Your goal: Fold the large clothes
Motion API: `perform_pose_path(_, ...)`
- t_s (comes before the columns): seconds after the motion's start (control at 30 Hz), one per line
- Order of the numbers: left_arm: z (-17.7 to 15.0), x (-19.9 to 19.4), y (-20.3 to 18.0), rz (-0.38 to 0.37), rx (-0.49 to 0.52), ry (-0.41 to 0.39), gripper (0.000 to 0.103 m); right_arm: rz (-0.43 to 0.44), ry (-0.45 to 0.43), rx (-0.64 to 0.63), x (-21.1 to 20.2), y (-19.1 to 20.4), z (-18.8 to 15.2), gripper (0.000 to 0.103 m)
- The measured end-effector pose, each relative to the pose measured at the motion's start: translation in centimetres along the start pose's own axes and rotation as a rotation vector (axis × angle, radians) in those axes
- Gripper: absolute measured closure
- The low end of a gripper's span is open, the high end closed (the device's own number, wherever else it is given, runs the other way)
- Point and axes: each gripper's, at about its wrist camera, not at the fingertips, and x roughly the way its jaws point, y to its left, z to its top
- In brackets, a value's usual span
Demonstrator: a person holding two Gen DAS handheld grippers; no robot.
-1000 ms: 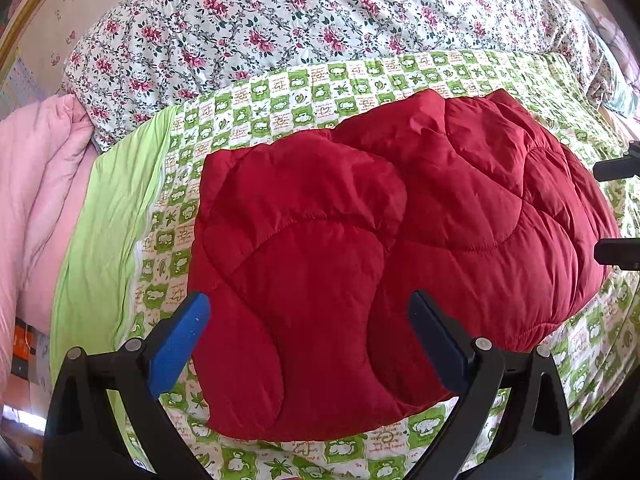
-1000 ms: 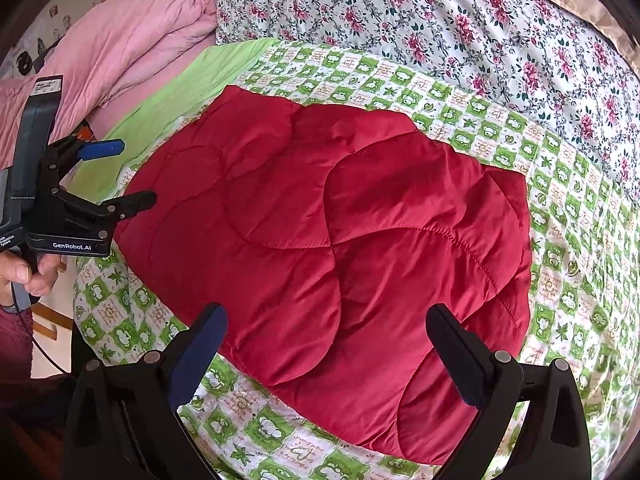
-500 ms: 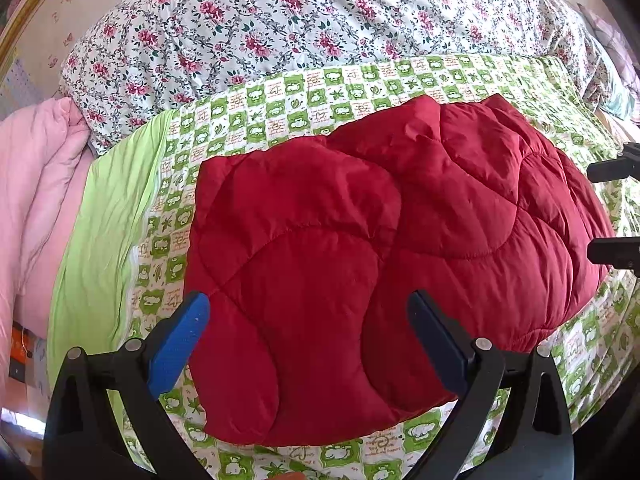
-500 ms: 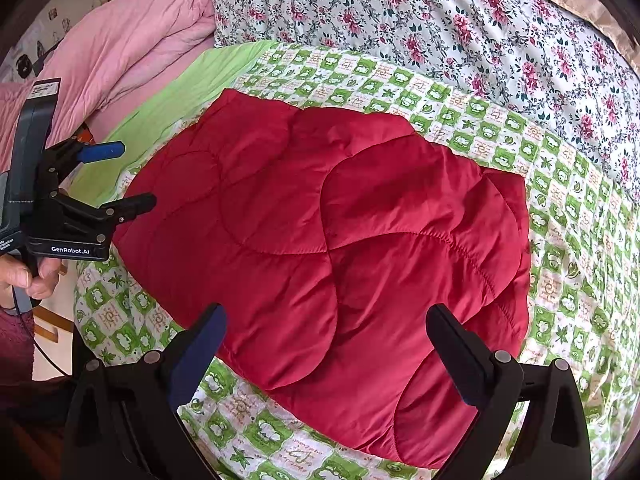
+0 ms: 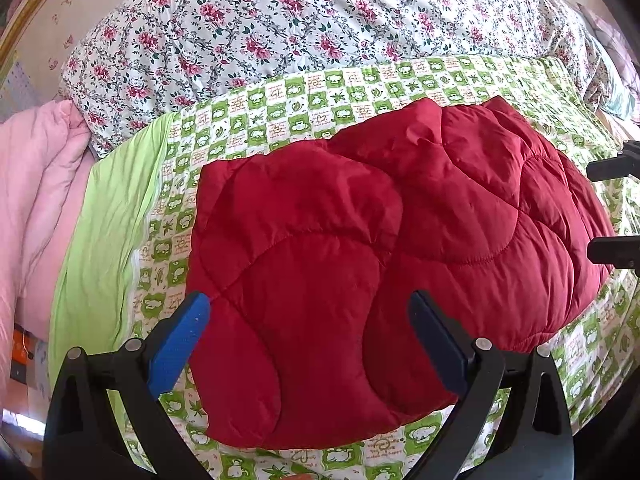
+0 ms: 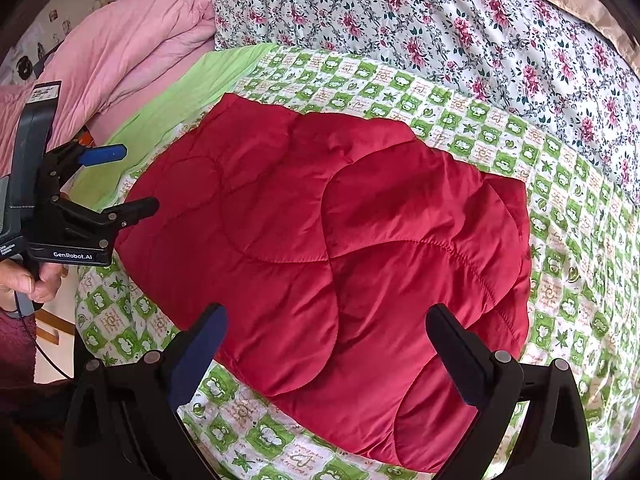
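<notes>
Red quilted garment [image 5: 360, 264] lies folded on the bed [image 5: 344, 96], hardly changed since a second ago; both tongs, left [image 5: 308, 340] and right [image 6: 328, 344], hover wide open, empty, so folding seems finished.

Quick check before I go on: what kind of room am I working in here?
Most likely a bedroom, working on a bed: a green checked sheet under the red quilted garment, a floral duvet behind it, and a pink comforter heaped at one end.

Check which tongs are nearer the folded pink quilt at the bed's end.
Left. The left tongs are open off the red quilted garment's edge nearest the pink quilt; the right tongs are open farther away.
</notes>
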Motion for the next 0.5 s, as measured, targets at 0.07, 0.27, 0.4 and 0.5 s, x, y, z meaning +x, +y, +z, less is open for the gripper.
perform_pose_path(0.07,0.0,-0.02,0.02,0.001,0.001,0.0,0.003,0.0,0.0,-0.001,-0.06,0.06,0.03,0.003)
perform_pose_path(0.27,0.08,-0.06,0.0,0.002,0.005,-0.002,0.003,0.001,-0.004,-0.006,-0.3,0.03,0.17,0.003)
perform_pose_path(0.4,0.12,-0.06,-0.07,0.005,0.011,-0.002,0.003,0.001,-0.004,-0.008,-0.39,-0.05,0.22,0.003)
perform_pose_path(0.5,0.16,-0.07,-0.06,0.008,0.011,-0.003,0.003,0.0,-0.005,-0.008,-0.44,-0.13,0.24,0.003)
